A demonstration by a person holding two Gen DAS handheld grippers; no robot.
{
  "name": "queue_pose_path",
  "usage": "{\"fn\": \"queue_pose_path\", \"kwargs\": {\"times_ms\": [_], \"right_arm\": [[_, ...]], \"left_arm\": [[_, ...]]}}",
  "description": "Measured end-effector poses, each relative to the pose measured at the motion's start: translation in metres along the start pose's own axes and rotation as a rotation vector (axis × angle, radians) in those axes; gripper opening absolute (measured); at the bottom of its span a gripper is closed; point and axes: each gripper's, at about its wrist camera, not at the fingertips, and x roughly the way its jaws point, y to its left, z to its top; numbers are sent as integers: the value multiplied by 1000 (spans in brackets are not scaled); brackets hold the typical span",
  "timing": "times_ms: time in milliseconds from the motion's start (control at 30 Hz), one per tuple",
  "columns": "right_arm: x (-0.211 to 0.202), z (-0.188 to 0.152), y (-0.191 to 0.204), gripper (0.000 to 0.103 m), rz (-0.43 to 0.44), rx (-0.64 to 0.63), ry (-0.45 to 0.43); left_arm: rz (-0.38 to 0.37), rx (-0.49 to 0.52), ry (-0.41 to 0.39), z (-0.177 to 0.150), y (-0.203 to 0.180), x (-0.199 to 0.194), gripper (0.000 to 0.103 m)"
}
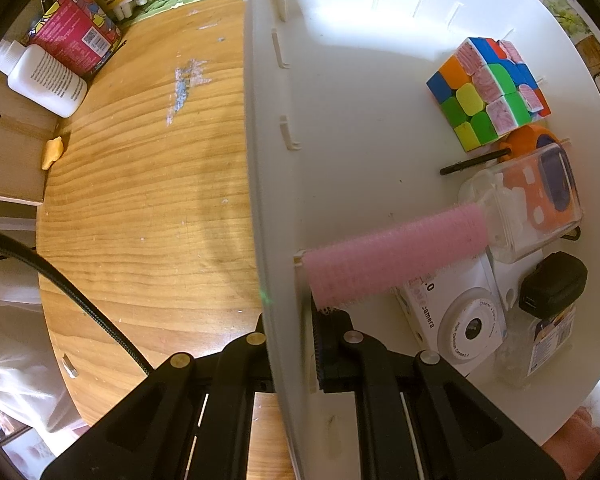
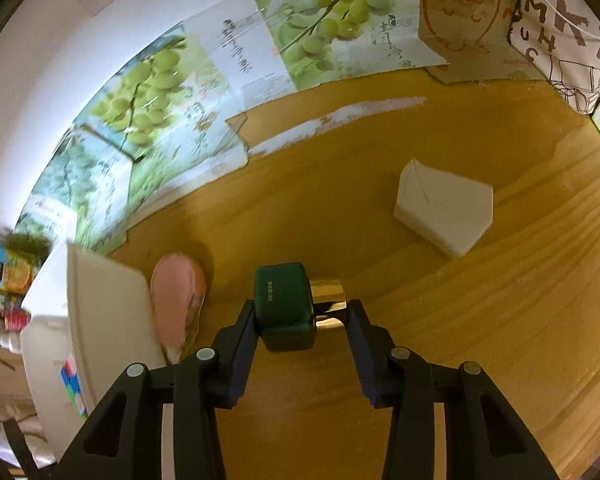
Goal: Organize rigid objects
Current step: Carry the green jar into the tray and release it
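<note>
in the left wrist view, at the left of the frame, we see the worn wooden table (image 1: pixel 140 200), with a white plastic bottle (image 1: pixel 44 80) in its upper left corner. at the bottom centre our left gripper (image 1: pixel 290 344) is clamped tight on the wall of the white plastic bin (image 1: pixel 340 80), one finger outside and one inside. to the right, inside the bin, lie a pink bristled hair roller (image 1: pixel 396 256), a multicoloured puzzle cube (image 1: pixel 488 92) and a white toy camera (image 1: pixel 456 320).

in the right wrist view, the bin's white corner (image 2: pixel 104 312) shows at lower left. at lower centre our right gripper (image 2: pixel 302 320) grips a dark green block with a gold cap (image 2: pixel 286 306), which is between its fingers. a white folded carton (image 2: pixel 444 212) sits on the table toward the right.
</note>
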Motion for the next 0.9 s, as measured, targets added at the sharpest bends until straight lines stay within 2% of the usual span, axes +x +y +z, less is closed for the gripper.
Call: {"fn": "queue_pose_path", "kwargs": {"times_ms": [400, 667, 900], "right_arm": [[-23, -48, 3, 44, 33, -68, 29], [-57, -70, 6, 44, 52, -108, -13], [-82, -87, 28, 44, 66, -192, -38]], "left_arm": [[0, 13, -5, -1, -1, -2, 10], [11, 35, -7, -3, -4, -2, 10], [18, 47, -10, -3, -9, 0, 10]]}}
